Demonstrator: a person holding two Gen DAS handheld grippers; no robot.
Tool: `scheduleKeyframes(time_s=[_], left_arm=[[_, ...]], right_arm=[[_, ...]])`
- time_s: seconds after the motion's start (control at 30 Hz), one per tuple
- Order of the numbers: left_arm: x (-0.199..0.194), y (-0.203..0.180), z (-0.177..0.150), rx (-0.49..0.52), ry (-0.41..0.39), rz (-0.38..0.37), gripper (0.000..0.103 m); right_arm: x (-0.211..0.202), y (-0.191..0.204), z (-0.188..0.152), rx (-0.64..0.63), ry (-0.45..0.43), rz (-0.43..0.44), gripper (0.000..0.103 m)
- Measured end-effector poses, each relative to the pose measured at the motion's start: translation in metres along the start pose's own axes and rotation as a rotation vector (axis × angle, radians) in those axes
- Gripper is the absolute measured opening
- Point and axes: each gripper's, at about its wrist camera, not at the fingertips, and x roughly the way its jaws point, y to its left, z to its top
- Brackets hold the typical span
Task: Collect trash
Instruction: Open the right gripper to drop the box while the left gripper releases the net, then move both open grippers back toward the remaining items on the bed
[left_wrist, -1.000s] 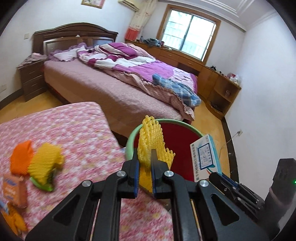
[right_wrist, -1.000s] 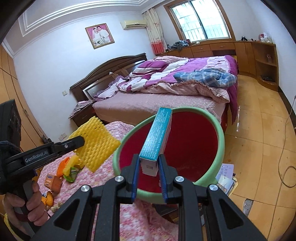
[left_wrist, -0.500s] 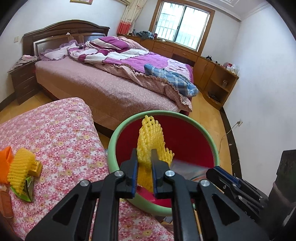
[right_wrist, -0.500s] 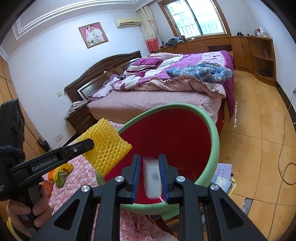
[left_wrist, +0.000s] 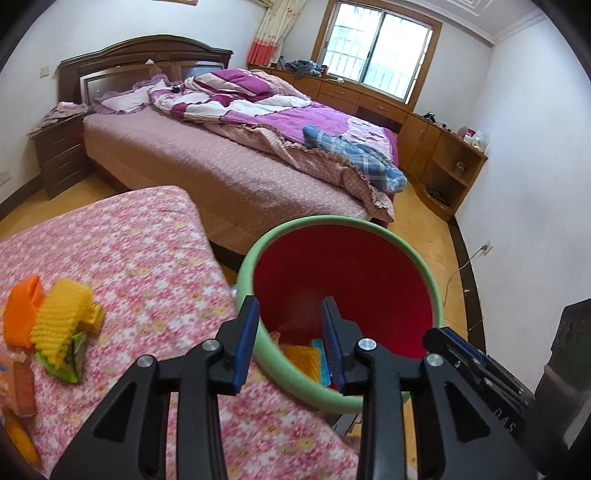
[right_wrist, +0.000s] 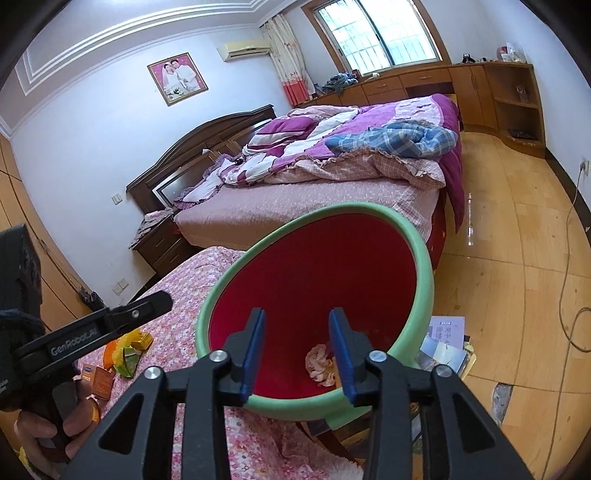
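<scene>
A red bin with a green rim (left_wrist: 402, 240) stands at the edge of the pink floral table (left_wrist: 147, 251). My left gripper (left_wrist: 290, 301) hangs over the bin's near rim, its jaws opening with nothing between them. Below it, a yellow foam net (left_wrist: 301, 360) and a teal box (left_wrist: 322, 363) lie in the bin. My right gripper (right_wrist: 297, 314) is also above the bin (right_wrist: 424, 258), its jaws opening and empty, with a crumpled pinkish wad (right_wrist: 319, 362) on the bottom below. Loose trash stays on the table: an orange foam piece (left_wrist: 20, 314), a yellow foam net (left_wrist: 61, 325), a green wrapper (left_wrist: 70, 365).
Small orange boxes (left_wrist: 22, 384) lie at the table's left edge. A person's hand (right_wrist: 48, 435) holds the left gripper (right_wrist: 162, 298). A large bed (left_wrist: 221, 166) stands behind the bin. Papers (right_wrist: 443, 339) lie on the wooden floor beside the bin, and a cord (right_wrist: 569, 258) runs along it.
Both grippers have opened. The yellow foam net left the left jaws and the teal box left the right jaws; both have dropped into the bin.
</scene>
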Motion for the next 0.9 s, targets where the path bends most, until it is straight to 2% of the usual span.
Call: scheduleKeyframes(time_s=[0.43,0.53,0.7,0.9], left_arm=[[-0.042,0.039,-0.014,-0.069,-0.011,0.061,0.035],[-0.052,0.047,-0.019,-0.073,-0.012,0.084,0.039],[-0.073,0.063,-0.028,-0.08,-0.019,0.122,0.045],[-0.095,0.091,-0.037,-0.108,-0.03,0.194,0.048]], right_arm=[[-0.018,0.029,-0.009,-0.026,0.003,0.016,0.065],[-0.023,0.039,-0.012,-0.037,0.003,0.028,0.066],[-0.032,0.056,-0.015,-0.064,0.001,0.037,0.073],[-0.035,0.074,-0.021,-0.089,0.013,0.045,0.077]])
